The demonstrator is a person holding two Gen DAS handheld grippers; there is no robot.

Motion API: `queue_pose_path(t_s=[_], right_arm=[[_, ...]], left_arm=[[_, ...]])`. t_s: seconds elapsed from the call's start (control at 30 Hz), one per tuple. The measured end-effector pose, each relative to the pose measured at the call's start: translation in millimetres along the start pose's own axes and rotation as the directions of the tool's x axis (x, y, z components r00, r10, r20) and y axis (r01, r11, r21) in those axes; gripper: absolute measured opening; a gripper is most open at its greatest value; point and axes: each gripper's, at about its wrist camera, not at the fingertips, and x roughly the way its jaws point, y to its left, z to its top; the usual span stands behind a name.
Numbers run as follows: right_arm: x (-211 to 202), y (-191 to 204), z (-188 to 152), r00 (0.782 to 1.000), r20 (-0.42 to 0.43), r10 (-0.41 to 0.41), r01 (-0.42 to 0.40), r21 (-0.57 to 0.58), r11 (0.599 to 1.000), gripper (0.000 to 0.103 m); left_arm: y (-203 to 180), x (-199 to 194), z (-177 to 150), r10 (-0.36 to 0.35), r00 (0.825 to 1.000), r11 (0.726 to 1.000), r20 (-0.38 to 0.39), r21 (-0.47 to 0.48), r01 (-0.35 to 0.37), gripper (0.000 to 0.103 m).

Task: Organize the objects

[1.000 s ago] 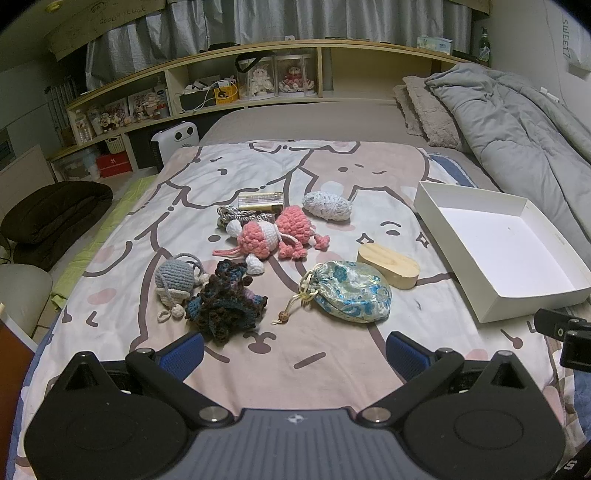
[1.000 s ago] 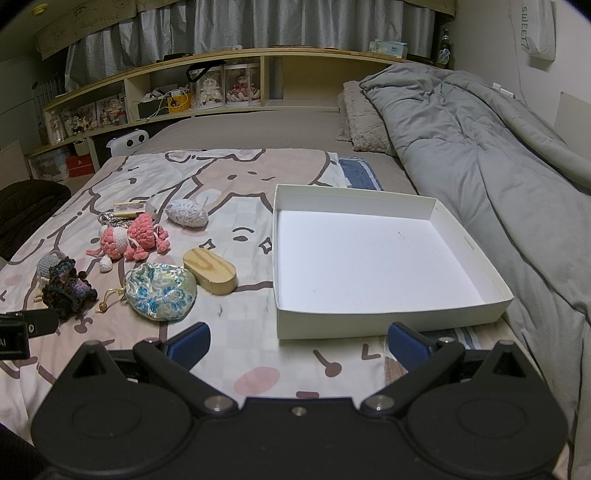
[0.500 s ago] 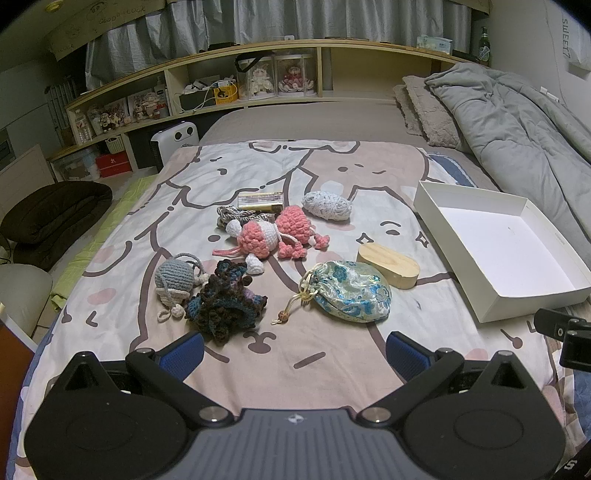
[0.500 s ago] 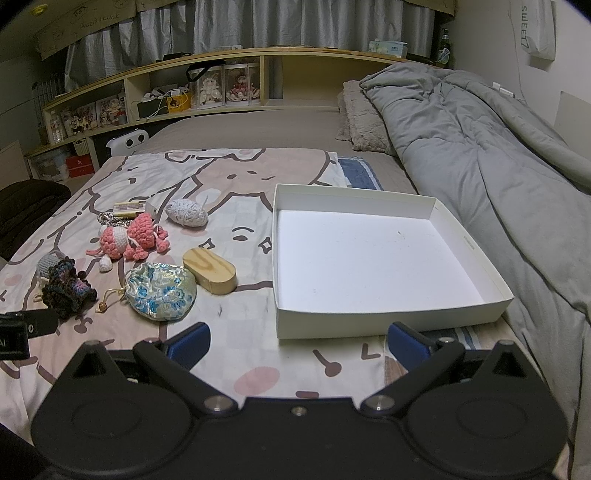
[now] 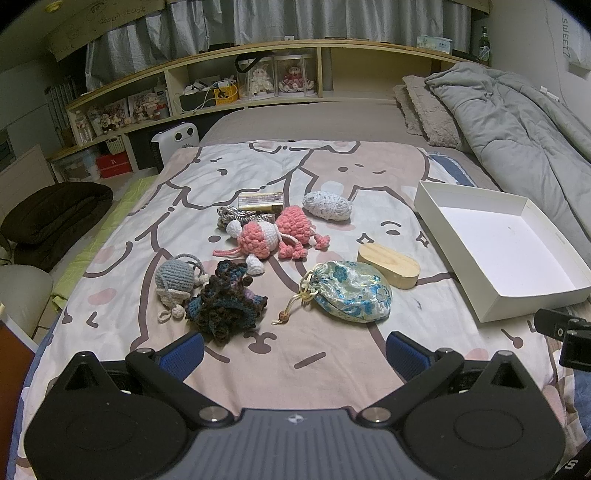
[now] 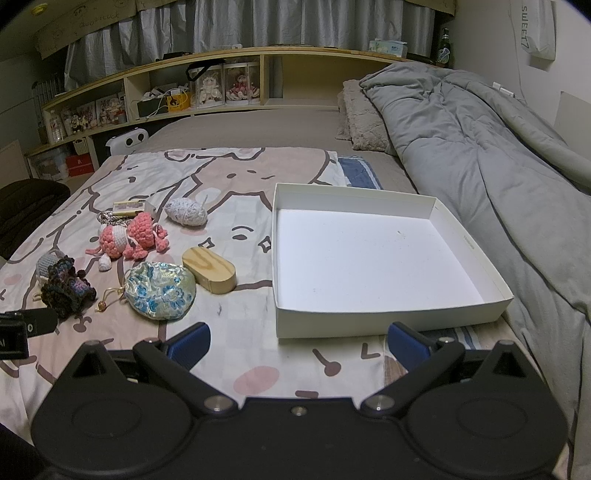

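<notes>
left gripper [image 5: 294, 349]: held low over the near edge of the bed, fingers pointing toward the far shelf; jaws spread wide with nothing between the blue pads [image 5: 183, 354]; its black body also shows at the left edge of the right wrist view.
right gripper [image 6: 298, 343]: held level at the near edge, aimed at the near wall of the box; jaws wide apart, nothing held; blue pads [image 6: 406, 345] just short of the box.
white box [image 6: 369, 321]: open, shallow, nothing inside; on the right half of the bed, beside the grey duvet [image 6: 498, 166].
wooden case [image 5: 388, 265]: oval, lying flat between the box and the pouch, near both.
brocade pouch [image 5: 349, 291]: blue floral, drawstring end with a bead trailing to the left; just right of the dark crochet piece [image 5: 225, 301].
grey crochet toy [image 5: 174, 278]: leftmost item, touching the dark crochet piece.
pink crochet toys [image 5: 277, 234]: two, touching each other, at the middle of the group.
white yarn ball [image 5: 327, 206]: far right of the group, apart from the pink toys.
small printed box [image 5: 260, 200]: far side of the group, beside a braided cord [image 5: 236, 214]; print too small to read.
bed cover [image 5: 280, 350]: cartoon animal print, under all items.
readable writing: "sweet" on a white holder [image 6: 532, 27] on the right wall; "good luck" partly legible on the cardboard strip [image 5: 107, 20] above the curtain.
</notes>
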Motion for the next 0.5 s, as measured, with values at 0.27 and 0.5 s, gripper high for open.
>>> queue_pose_path(t_s=[0.27,0.5], right_arm=[[0.2,0.5,-2.1,1.000,0.011,-0.004,0.004,0.005,1.000,0.103],[1.2,7.3,13.9,0.999,0.018,0.039,-0.038,-0.025,0.999,0.103]], left_arm=[[0.9,-3.3,1.7,0.009,1.000,1.000,0.003,-0.002,-0.009,0.103],[8.9,-6.6,18.2,0.025,0.999,0.999,0.024,-0.035,-0.024,0.103]])
